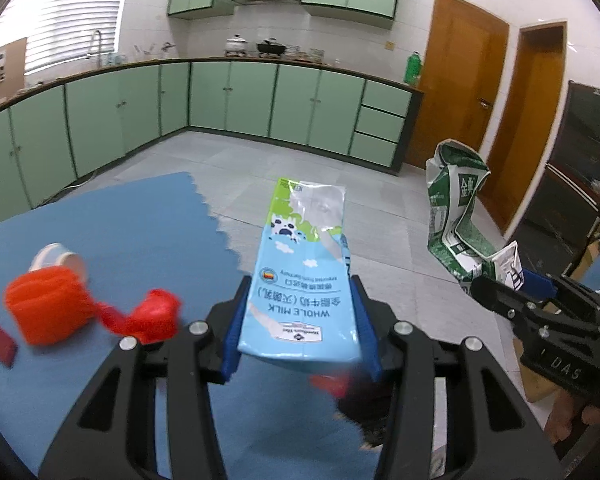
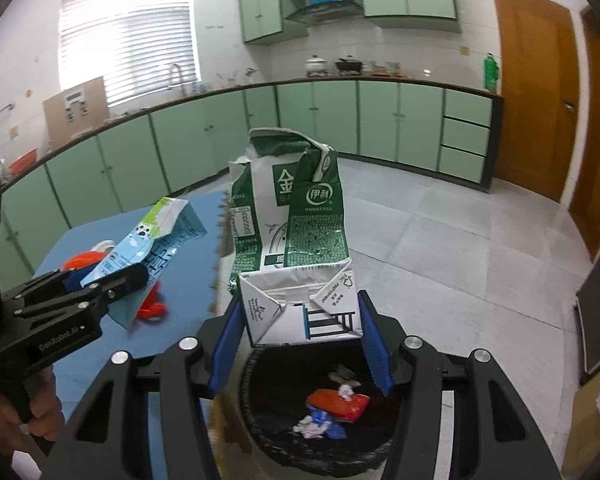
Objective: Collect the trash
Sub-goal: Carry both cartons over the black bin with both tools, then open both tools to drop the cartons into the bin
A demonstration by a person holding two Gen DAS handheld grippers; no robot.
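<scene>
My left gripper [image 1: 300,320] is shut on a flattened light-blue whole-milk carton [image 1: 304,272], whose sides sit between the blue pads. It hangs past the edge of the blue table [image 1: 120,232]. My right gripper [image 2: 300,320] is shut on the folded base of a crushed green and white milk carton [image 2: 296,232]. It holds this carton above a black trash bin [image 2: 260,400]. In the bin lie a red pack [image 2: 338,402] and crumpled scraps. The right wrist view shows the left gripper [image 2: 112,276] with the blue carton [image 2: 152,232] to the left.
An orange plastic bag [image 1: 52,308], a white cup [image 1: 60,260] and a red card [image 1: 0,342] lie on the blue table. A hand [image 2: 20,412] holds the left gripper's handle. Green kitchen cabinets [image 1: 240,100] line the far walls, with wooden doors [image 1: 460,92] at right.
</scene>
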